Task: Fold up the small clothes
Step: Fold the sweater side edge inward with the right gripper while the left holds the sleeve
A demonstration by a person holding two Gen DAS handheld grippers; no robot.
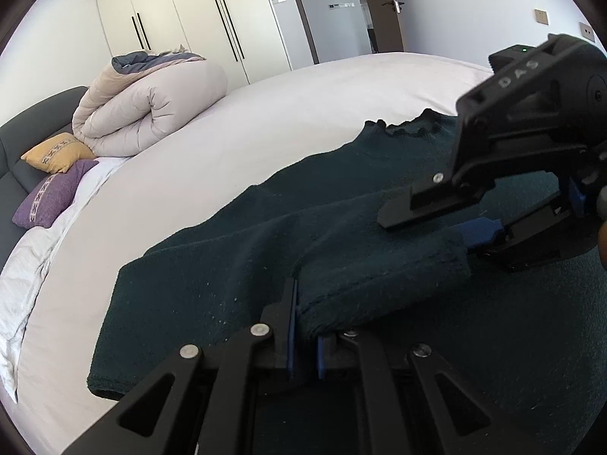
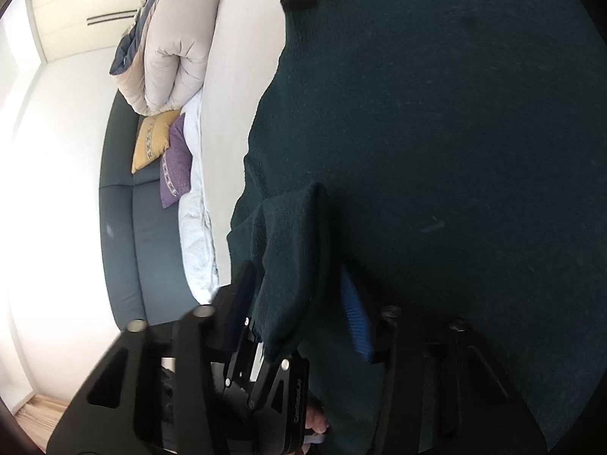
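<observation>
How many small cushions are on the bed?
2: a yellow cushion below the rolled duvet, and a purple cushion just in front of it. More could hide behind the duvet.

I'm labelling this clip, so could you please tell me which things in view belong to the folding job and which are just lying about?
Belongs to the job:
- dark green knitted sweater
- left gripper, shut on a sweater fold
- right gripper, sleeve end between its fingers

Just lying about:
- rolled beige quilted duvet
- yellow patterned cushion
- purple patterned cushion
- white wardrobe
</observation>
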